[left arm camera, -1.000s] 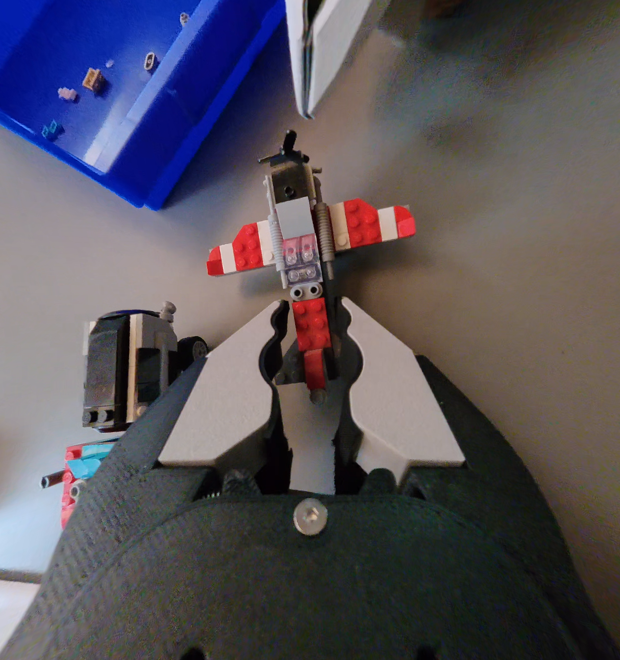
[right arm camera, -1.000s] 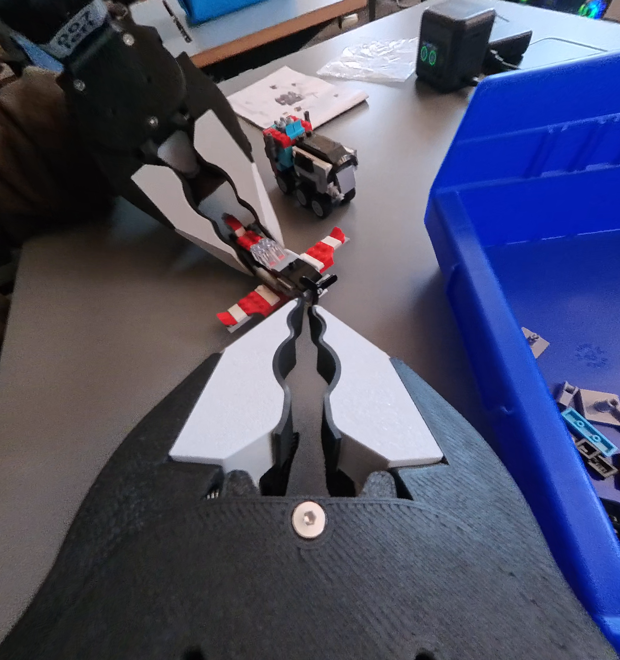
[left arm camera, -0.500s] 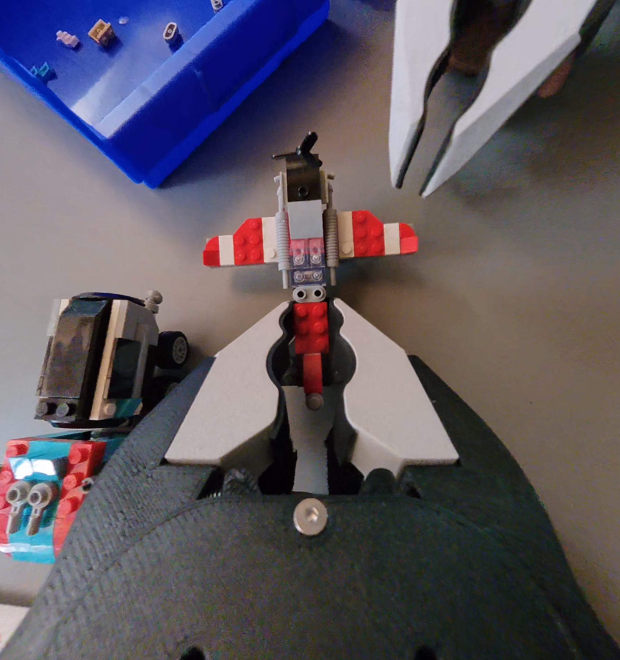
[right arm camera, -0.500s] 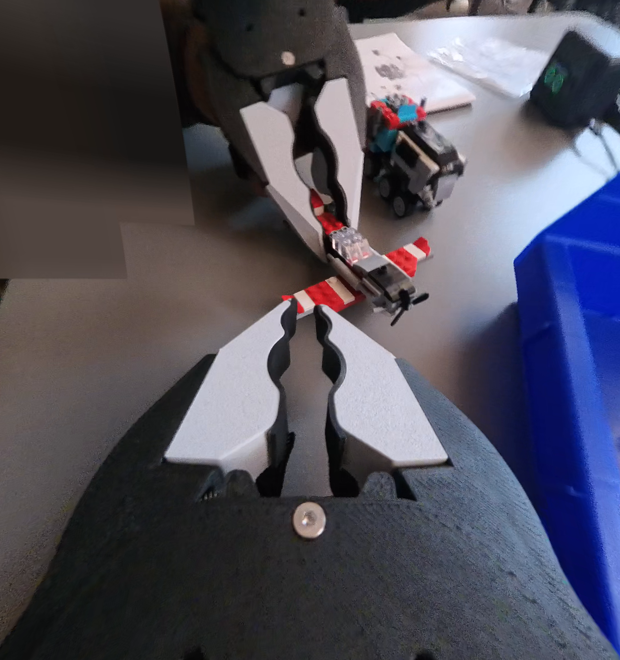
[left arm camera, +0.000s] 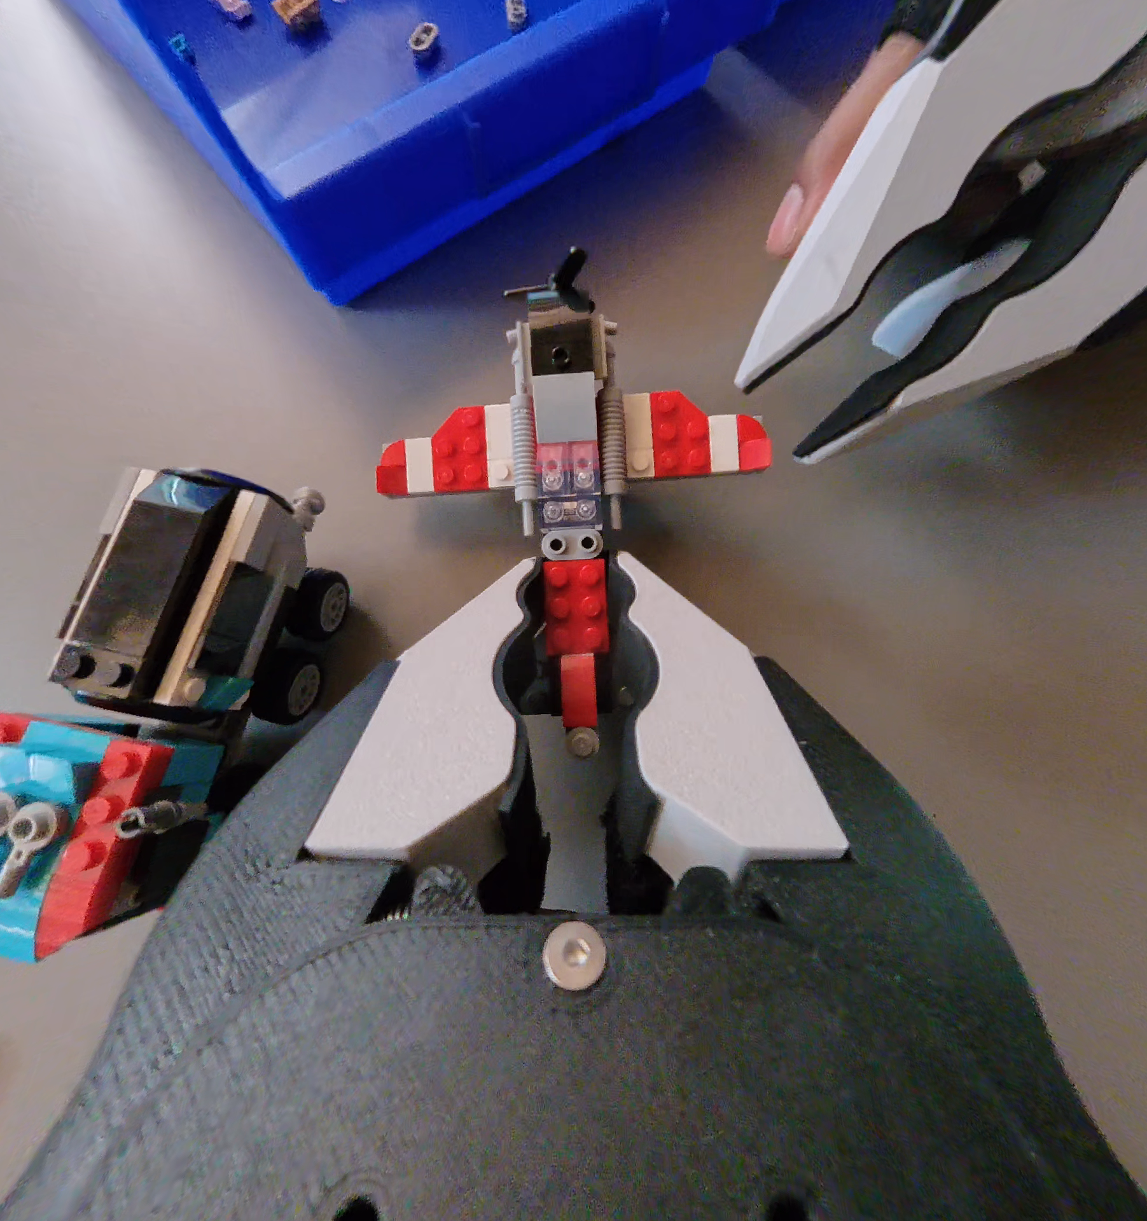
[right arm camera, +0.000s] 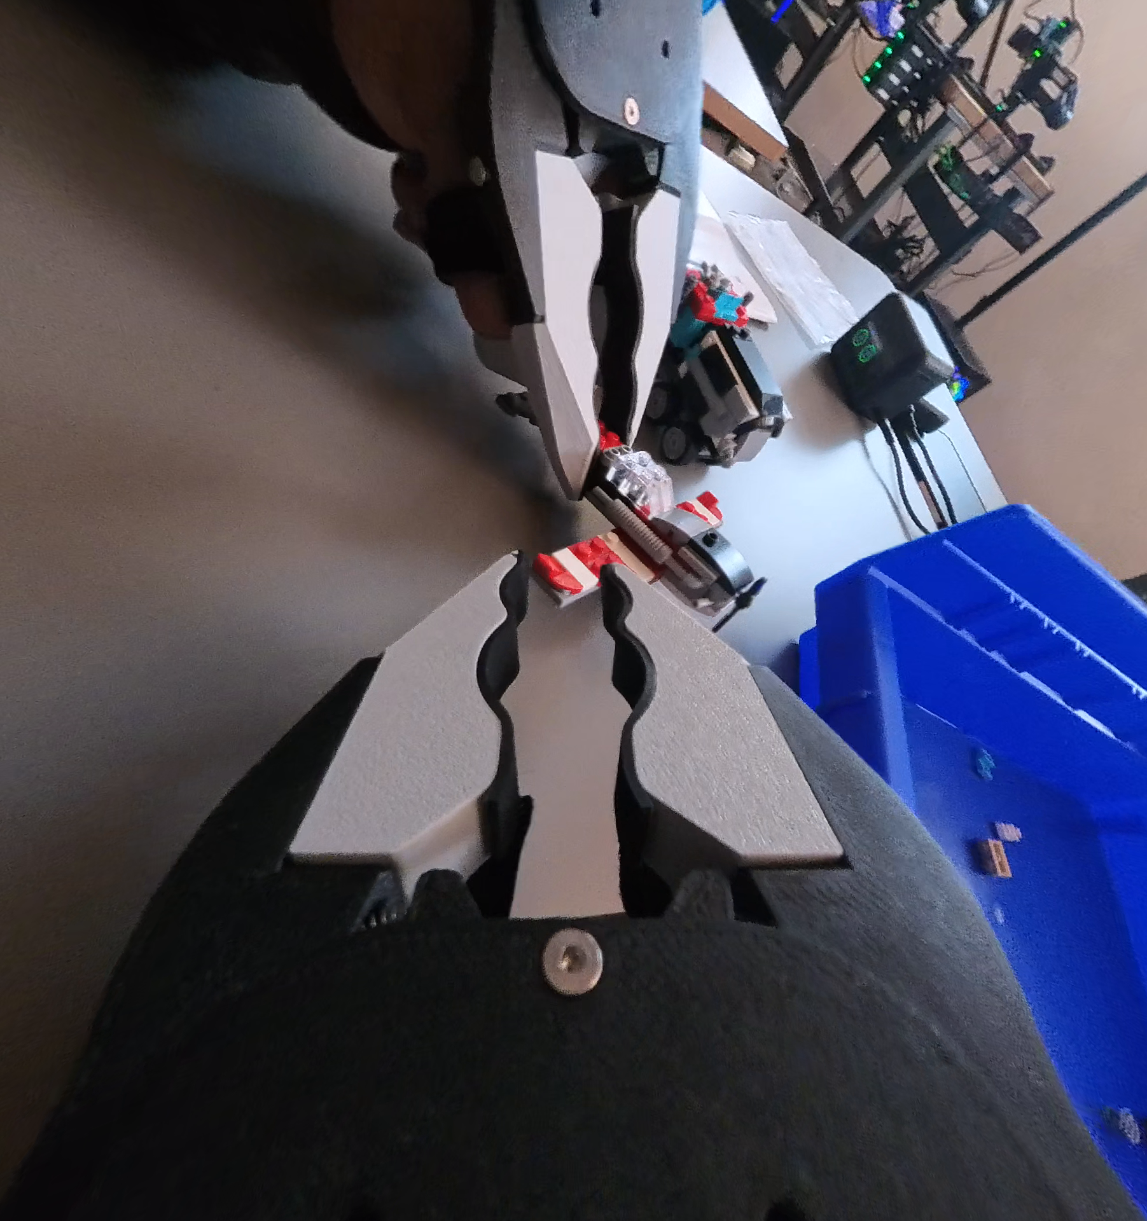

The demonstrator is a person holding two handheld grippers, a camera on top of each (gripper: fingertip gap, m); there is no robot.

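Left gripper (left arm camera: 574,561) clamped on the plane's (left arm camera: 574,449) red tail at frame centre, tail end hidden between the pads; right gripper (right arm camera: 560,575) open beside a wing tip, contact unclear.

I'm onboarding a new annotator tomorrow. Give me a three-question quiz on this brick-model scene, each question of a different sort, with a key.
1. True or false: the left gripper is shut on the toy plane's red tail.
2. The right gripper is: A) open beside a wing tip; B) shut on the propeller; C) inside the blue bin.
3. Fill in: beside the left gripper stands a brick-built ____ with black wheels.

Key: 1 true; 2 A; 3 truck.
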